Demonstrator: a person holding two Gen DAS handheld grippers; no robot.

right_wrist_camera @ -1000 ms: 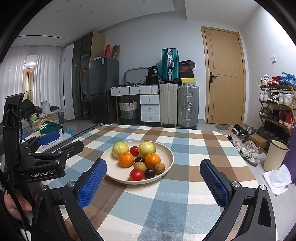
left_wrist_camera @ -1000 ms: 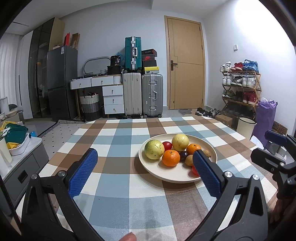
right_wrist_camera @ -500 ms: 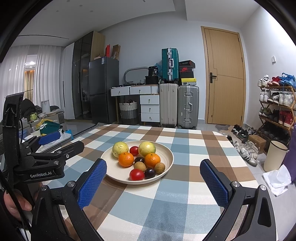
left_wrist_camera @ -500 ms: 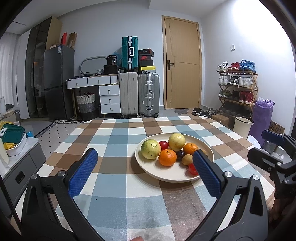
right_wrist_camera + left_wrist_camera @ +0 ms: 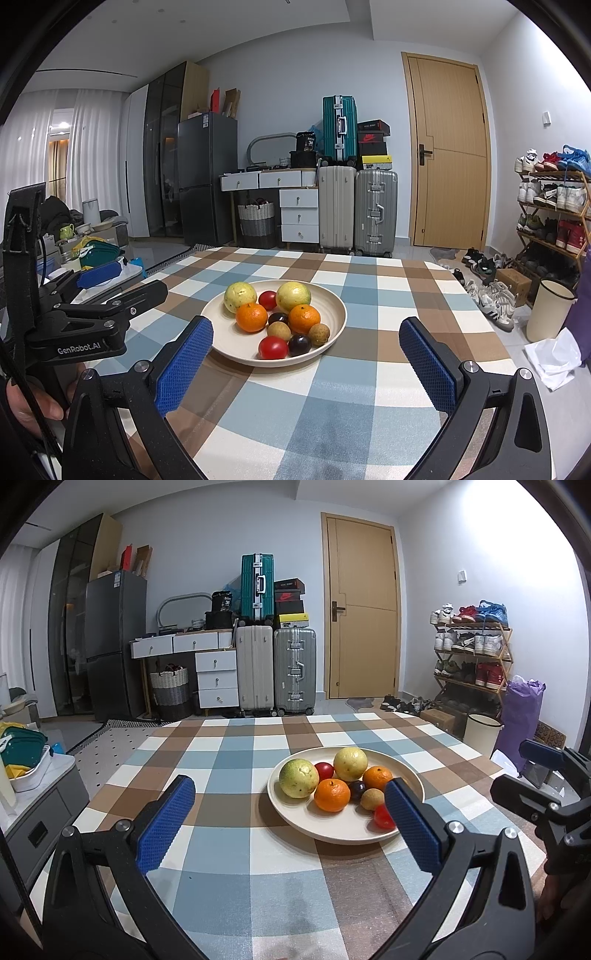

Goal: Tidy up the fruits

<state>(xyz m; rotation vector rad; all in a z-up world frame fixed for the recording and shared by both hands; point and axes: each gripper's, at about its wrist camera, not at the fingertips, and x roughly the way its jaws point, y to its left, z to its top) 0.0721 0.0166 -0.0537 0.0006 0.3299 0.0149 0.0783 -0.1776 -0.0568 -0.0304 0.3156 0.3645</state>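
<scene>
A checked cloth in blue, brown and white covers the table point(image 5: 369, 406), with a wooden door point(image 5: 448, 155), three suitcases point(image 5: 356, 210) and a grey fridge point(image 5: 207, 177) against the far wall. A shoe rack point(image 5: 550, 210) stands to the right of the door.

The cream plate point(image 5: 332, 306) is the landmark: it sits on the cloth, and all the fruit lies in it. At the plate's back are two pale green-yellow fruits point(image 5: 240, 297), with a small red one point(image 5: 267, 300) between them. In front of these lie two oranges point(image 5: 251, 317), a dark plum point(image 5: 278, 318) between them. Nearer the front rim are two brown longans point(image 5: 279, 330), a red tomato point(image 5: 273, 348) and a second dark plum point(image 5: 299, 344), all close together.

The right gripper point(image 5: 306, 365) hovers over the cloth on the near side of the plate, its blue pads point(image 5: 183, 365) spread wide and empty; the left pad overlaps the plate's near-left rim in this view. The left gripper point(image 5: 284, 823) hovers near the plate's left front, likewise spread wide and holding nothing; its right pad point(image 5: 412, 830) stands in front of the plate's right edge. From the right wrist view the left gripper's body shows to the left of the plate, with part of a hand point(image 5: 33, 410) holding it.
</scene>
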